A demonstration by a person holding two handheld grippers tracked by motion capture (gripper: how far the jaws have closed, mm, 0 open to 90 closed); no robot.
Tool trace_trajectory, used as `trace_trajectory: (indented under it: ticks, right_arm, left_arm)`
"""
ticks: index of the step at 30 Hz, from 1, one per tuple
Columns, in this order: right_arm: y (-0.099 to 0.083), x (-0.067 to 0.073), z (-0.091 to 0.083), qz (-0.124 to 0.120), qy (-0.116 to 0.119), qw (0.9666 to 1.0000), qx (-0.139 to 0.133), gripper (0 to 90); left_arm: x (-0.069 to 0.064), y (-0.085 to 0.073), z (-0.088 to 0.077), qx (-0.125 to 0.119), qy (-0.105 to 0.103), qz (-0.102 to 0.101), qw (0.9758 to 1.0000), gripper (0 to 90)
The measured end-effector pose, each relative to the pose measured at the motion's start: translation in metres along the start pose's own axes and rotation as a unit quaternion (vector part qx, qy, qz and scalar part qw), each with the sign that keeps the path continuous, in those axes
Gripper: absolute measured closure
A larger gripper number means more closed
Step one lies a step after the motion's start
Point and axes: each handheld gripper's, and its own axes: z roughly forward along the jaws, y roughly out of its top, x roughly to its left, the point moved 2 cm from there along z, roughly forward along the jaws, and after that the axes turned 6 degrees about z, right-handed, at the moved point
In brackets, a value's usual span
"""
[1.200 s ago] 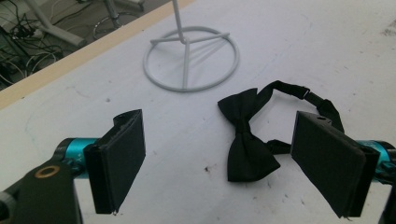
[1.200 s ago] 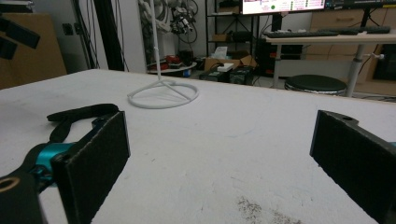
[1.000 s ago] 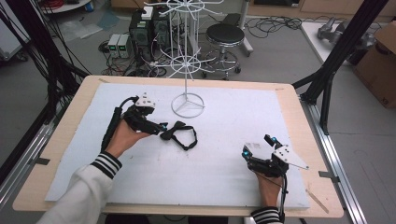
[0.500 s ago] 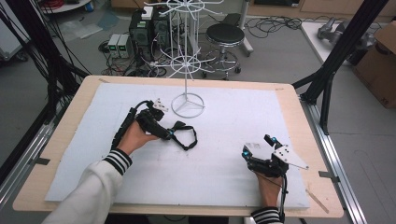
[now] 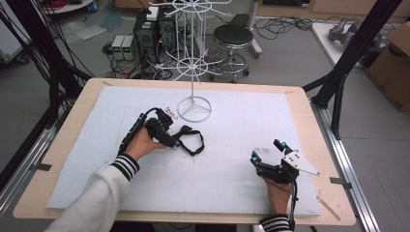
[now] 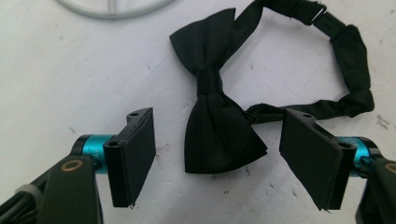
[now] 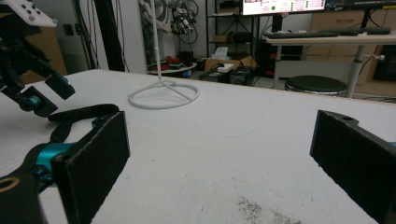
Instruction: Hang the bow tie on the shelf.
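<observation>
A black bow tie (image 6: 217, 126) lies flat on the white mat, its strap (image 6: 348, 65) looping off to one side. My left gripper (image 6: 217, 119) is open and low over it, one jaw on each side of the bow's nearer wing, with neither pad (image 6: 137, 149) touching the cloth. In the high view the left gripper (image 5: 175, 140) sits at the bow tie (image 5: 195, 149), just in front of the white wire rack's base (image 5: 194, 108). Near the front right of the mat my right gripper (image 5: 267, 151) rests open with nothing between its jaws. The right gripper (image 7: 219, 144) looks across the mat at the strap (image 7: 77, 116).
A white wire display rack (image 5: 193, 58) stands at the back middle of the mat, its ring base (image 7: 163, 95) close behind the bow tie. The mat (image 5: 241, 121) lies on a wooden table (image 5: 63, 145). Black frame posts, cables, a stool and boxes surround the table.
My left gripper has slid right, toward the rack base, and now straddles the bow of the tie. The right gripper has stayed where it was.
</observation>
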Motion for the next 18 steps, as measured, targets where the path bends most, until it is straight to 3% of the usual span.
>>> trace_trajectory:
  ticks: [11, 18]
  right_arm:
    - [0.0, 0.0, 0.0, 0.0, -0.002, 1.0, -0.002, 3.8]
    - [0.0, 0.0, 0.0, -0.002, -0.001, 1.0, -0.002, 3.8]
  left_arm:
    - [0.001, -0.002, 0.01, 0.022, -0.004, 0.009, 0.9997, 28.9]
    - [-0.001, -0.001, 0.013, 0.031, -0.004, 0.015, 0.9994, 35.8]
